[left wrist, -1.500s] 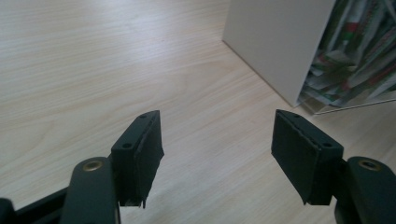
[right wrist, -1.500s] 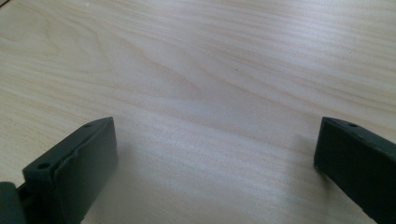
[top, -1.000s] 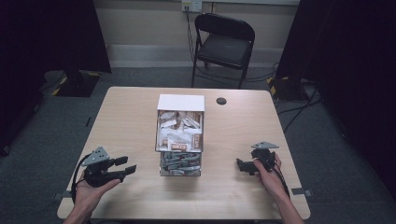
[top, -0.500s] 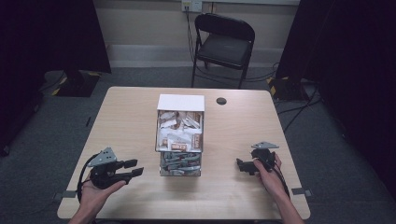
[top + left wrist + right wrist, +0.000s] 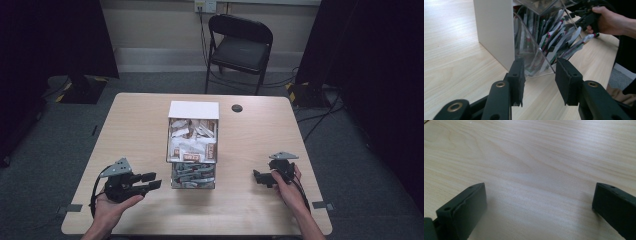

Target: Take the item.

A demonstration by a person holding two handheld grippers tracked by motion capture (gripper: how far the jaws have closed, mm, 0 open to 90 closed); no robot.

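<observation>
Clear-fronted white box of packets [image 5: 193,145] at centre of pale wooden table [image 5: 140,130]; left gripper [image 5: 150,181] left of it, right gripper [image 5: 258,177] right; black folding chair [image 5: 239,45] behind table.

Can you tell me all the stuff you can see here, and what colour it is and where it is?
table: one, light wood, middle of the room.
dispenser box: one, white top with clear walls, middle of the table.
packets: many, mostly white with bits of red and green, packed inside the dispenser box.
round hole cover: one, black, on the table to the right of the box's far end.
folding chair: one, black, beyond the table by the wall.
left gripper: one, black with a grey plate on top, near the left front of the table, fingers apart and pointing at the box.
right gripper: one, black with a grey plate, at the right front, fingers wide apart over bare wood.
hands: two, one holding each gripper.
</observation>
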